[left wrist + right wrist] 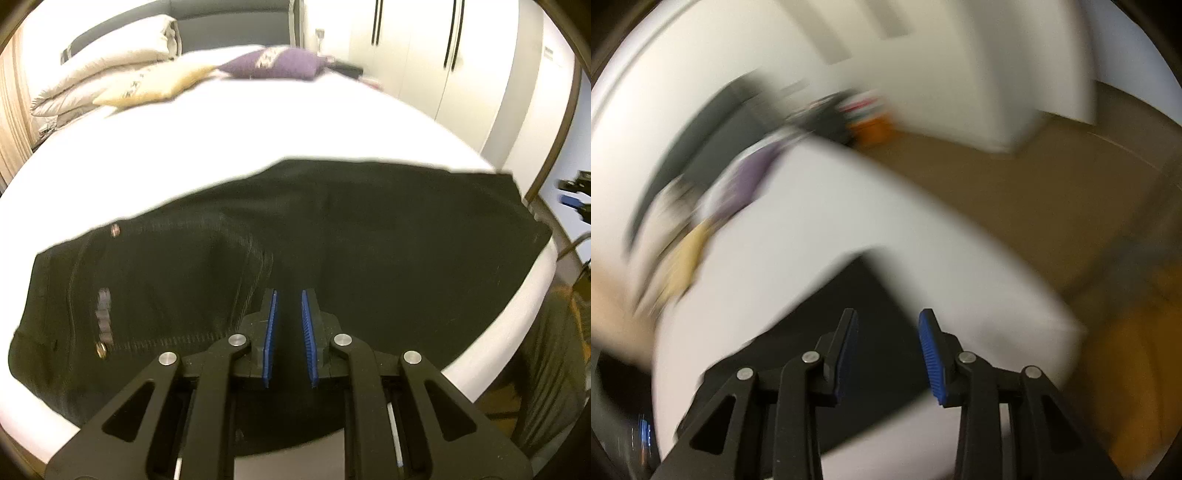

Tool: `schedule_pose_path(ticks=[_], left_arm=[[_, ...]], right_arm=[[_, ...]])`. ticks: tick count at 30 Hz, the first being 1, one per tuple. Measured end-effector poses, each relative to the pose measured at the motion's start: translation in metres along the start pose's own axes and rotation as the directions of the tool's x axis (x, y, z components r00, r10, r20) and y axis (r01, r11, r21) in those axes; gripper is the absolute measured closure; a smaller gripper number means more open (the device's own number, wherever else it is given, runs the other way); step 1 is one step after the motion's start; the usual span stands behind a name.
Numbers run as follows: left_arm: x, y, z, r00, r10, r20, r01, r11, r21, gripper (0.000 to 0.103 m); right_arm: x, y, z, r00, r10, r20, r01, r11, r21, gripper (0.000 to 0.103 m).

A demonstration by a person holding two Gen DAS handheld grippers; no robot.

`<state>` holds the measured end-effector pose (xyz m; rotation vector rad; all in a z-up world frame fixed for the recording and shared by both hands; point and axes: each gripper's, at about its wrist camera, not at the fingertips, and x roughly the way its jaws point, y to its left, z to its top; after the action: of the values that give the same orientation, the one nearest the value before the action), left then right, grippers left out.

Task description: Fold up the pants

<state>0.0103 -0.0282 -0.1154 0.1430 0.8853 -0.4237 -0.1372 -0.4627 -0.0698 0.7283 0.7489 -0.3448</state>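
Black pants (332, 240) lie spread flat across the near edge of a white bed (258, 122), waistband and rivets toward the left, legs running right. My left gripper (289, 295) hovers over the middle of the pants with its blue pads a small gap apart and nothing between them. In the blurred right wrist view, a corner of the pants (849, 306) lies on the bed (812, 229). My right gripper (888, 317) is open and empty above that corner.
Cream pillows (110, 66), a yellow cushion (155, 83) and a purple cushion (273, 62) lie at the head of the bed. White wardrobe doors (424, 48) stand at the right. Brown floor (1015, 192) lies beyond the bed's side.
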Motion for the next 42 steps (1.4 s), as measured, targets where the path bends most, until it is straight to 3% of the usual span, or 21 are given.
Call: schedule_pose_path(ticks=[2, 4, 9, 13, 15, 16, 20, 22, 24, 28, 30, 32, 33, 34, 35, 36, 37, 38, 39, 40, 42], left_arm=[[0.003, 0.000, 0.008, 1.000, 0.004, -0.001, -0.004, 1.000, 0.005, 0.090], [0.008, 0.000, 0.012, 1.000, 0.011, -0.005, -0.011, 1.000, 0.019, 0.090], [0.019, 0.022, 0.019, 0.999, 0.034, -0.010, -0.035, 0.999, -0.026, 0.090], [0.039, 0.057, 0.011, 0.995, 0.057, -0.087, -0.066, 0.993, -0.099, 0.090], [0.037, 0.068, 0.001, 0.997, 0.031, -0.075, -0.041, 0.990, -0.132, 0.090], [0.034, 0.070, -0.003, 0.997, 0.032, -0.067, -0.041, 0.990, -0.136, 0.090], [0.020, 0.073, -0.011, 0.998, 0.036, -0.048, -0.043, 0.988, -0.147, 0.090], [0.010, 0.075, -0.010, 0.998, 0.053, -0.022, -0.056, 0.985, -0.161, 0.090], [-0.003, 0.082, -0.007, 0.996, 0.089, 0.017, -0.084, 0.979, -0.186, 0.090], [-0.010, 0.109, -0.021, 0.990, 0.141, 0.000, -0.137, 0.961, -0.240, 0.090], [-0.011, 0.124, -0.035, 0.990, 0.141, -0.010, -0.139, 0.952, -0.274, 0.090], [-0.015, 0.147, -0.044, 0.987, 0.159, -0.024, -0.158, 0.935, -0.317, 0.090], [-0.017, 0.162, -0.051, 0.988, 0.151, -0.035, -0.154, 0.923, -0.353, 0.090], [-0.021, 0.178, -0.059, 0.994, 0.103, -0.029, -0.106, 0.911, -0.399, 0.090], [-0.023, 0.190, -0.064, 0.999, 0.048, -0.017, -0.050, 0.897, -0.438, 0.090], [-0.026, 0.199, -0.069, 1.000, 0.000, -0.011, -0.005, 0.880, -0.475, 0.090], [-0.031, 0.202, -0.070, 1.000, -0.001, -0.010, -0.004, 0.879, -0.478, 0.090], [-0.037, 0.198, -0.071, 0.999, 0.028, -0.018, -0.033, 0.886, -0.463, 0.090], [-0.043, 0.197, -0.070, 0.997, 0.069, -0.021, -0.071, 0.889, -0.452, 0.090], [-0.051, 0.192, -0.068, 0.996, 0.093, -0.003, -0.085, 0.890, -0.448, 0.090], [-0.064, 0.176, -0.058, 0.996, 0.041, 0.085, -0.001, 0.903, -0.429, 0.090]], right_arm=[[0.031, 0.058, -0.010, 0.981, 0.166, -0.097, -0.176, 0.980, -0.097, 0.065], [0.067, 0.113, -0.027, 0.932, 0.288, -0.219, -0.326, 0.932, -0.160, 0.065], [0.146, 0.197, -0.066, 0.824, 0.361, -0.436, -0.488, 0.844, -0.223, 0.065], [0.206, 0.194, -0.068, 0.846, 0.239, -0.476, -0.381, 0.897, -0.226, 0.068], [0.220, 0.170, -0.053, 0.838, 0.287, -0.464, -0.387, 0.912, -0.136, 0.086], [0.221, 0.160, -0.045, 0.846, 0.285, -0.450, -0.371, 0.922, -0.113, 0.095], [0.205, 0.123, -0.019, 0.908, 0.229, -0.352, -0.270, 0.960, -0.071, 0.095], [0.185, 0.129, -0.015, 0.928, 0.163, -0.336, -0.220, 0.965, -0.140, 0.084], [0.161, 0.143, -0.020, 0.917, 0.218, -0.334, -0.291, 0.938, -0.187, 0.070], [0.126, 0.185, -0.072, 0.824, 0.341, -0.452, -0.488, 0.834, -0.259, 0.056], [0.124, 0.186, -0.096, 0.800, 0.347, -0.490, -0.522, 0.806, -0.281, 0.049], [0.138, 0.169, -0.105, 0.820, 0.282, -0.499, -0.456, 0.847, -0.272, 0.049], [0.149, 0.147, -0.104, 0.830, 0.249, -0.499, -0.406, 0.884, -0.233, 0.057], [0.151, 0.132, -0.101, 0.822, 0.286, -0.492, -0.418, 0.891, -0.180, 0.079], [0.152, 0.118, -0.096, 0.826, 0.292, -0.483, -0.403, 0.904, -0.142, 0.087], [0.147, 0.099, -0.087, 0.847, 0.270, -0.458, -0.353, 0.930, -0.104, 0.095], [0.140, 0.089, -0.081, 0.860, 0.259, -0.440, -0.330, 0.940, -0.092, 0.095], [0.128, 0.078, -0.072, 0.885, 0.221, -0.410, -0.283, 0.954, -0.096, 0.092], [0.114, 0.072, -0.068, 0.901, 0.188, -0.390, -0.249, 0.962, -0.110, 0.081], [0.102, 0.067, -0.063, 0.907, 0.190, -0.375, -0.249, 0.961, -0.116, 0.061], [0.079, 0.073, -0.063, 0.887, 0.280, -0.367, -0.345, 0.931, -0.122, 0.050]])
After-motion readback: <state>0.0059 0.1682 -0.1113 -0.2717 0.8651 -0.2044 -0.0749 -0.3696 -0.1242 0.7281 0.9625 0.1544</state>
